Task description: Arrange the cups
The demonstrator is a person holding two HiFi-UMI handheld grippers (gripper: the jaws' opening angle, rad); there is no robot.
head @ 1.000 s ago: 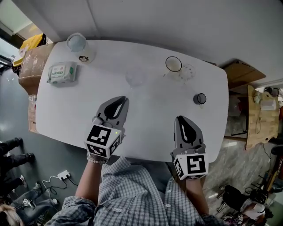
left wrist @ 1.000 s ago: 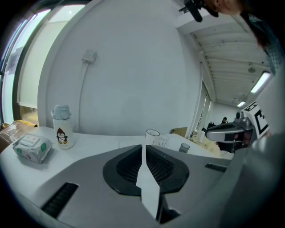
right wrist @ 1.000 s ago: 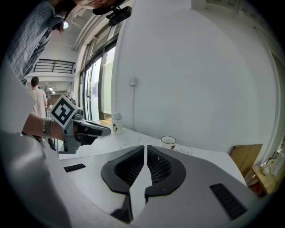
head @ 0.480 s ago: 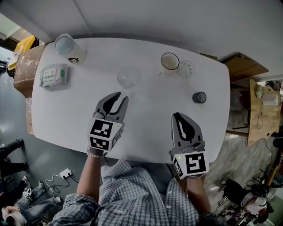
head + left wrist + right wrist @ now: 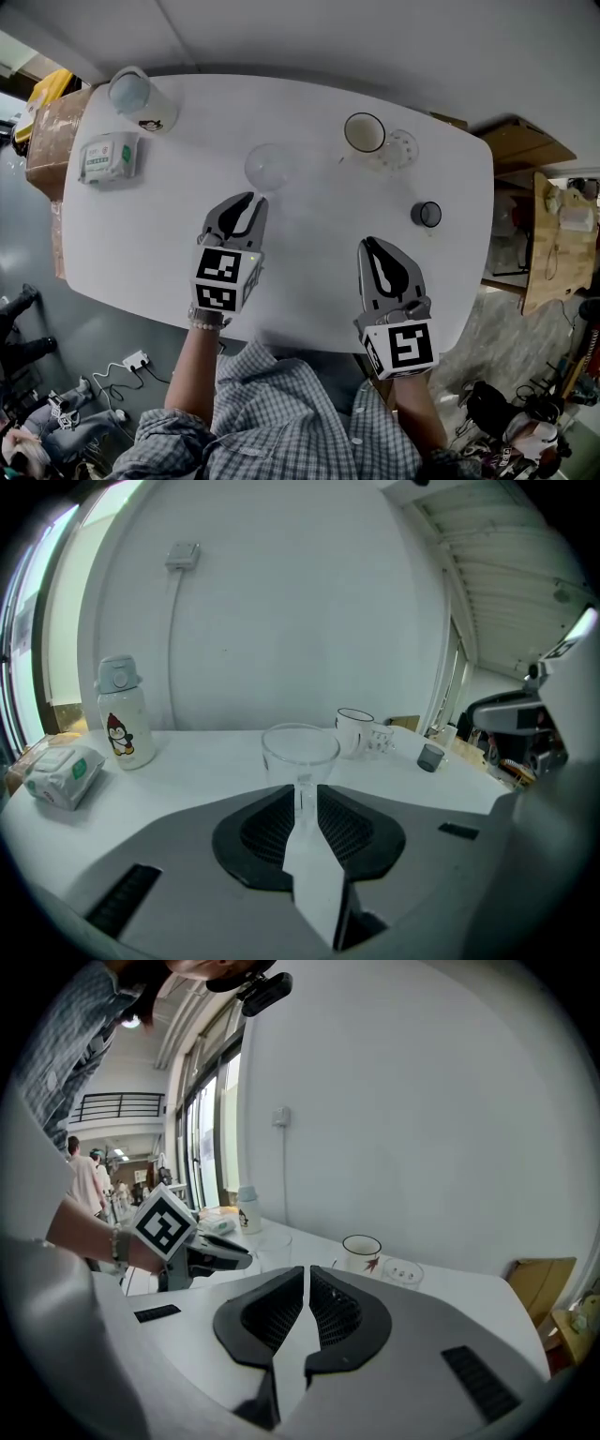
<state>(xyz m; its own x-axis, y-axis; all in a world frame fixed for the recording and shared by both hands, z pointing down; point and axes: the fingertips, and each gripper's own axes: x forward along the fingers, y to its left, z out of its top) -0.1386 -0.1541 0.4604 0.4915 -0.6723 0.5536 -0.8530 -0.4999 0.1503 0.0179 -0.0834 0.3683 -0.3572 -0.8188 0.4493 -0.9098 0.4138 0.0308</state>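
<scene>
You had brought your left tongs (image 5: 247, 198) forward over the white tabletop (image 5: 319, 239) since a second earlier, and their tips now sat just short of the clear cup (image 5: 267, 166). They were not touching it. The jaws, together a second earlier, had parted to a narrow gap. Your left gripper view showed that cup upright straight beyond the gap, with nothing between the jaws.

Your right tongs (image 5: 373, 247) had barely shifted. They hung over the near right part of the tabletop with the jaws drawn together to a thin slit and nothing in them.

None of the cups had moved. The white mug (image 5: 364, 132) stood toward the far edge with the small dotted glass (image 5: 400, 148) just beside it on the right. The little dark cup (image 5: 426, 215) stood apart from them near the right edge, well ahead of your right tongs.

At the far left corner the penguin bottle (image 5: 136, 97) and the pack of wipes (image 5: 106, 157) lay where they had been
</scene>
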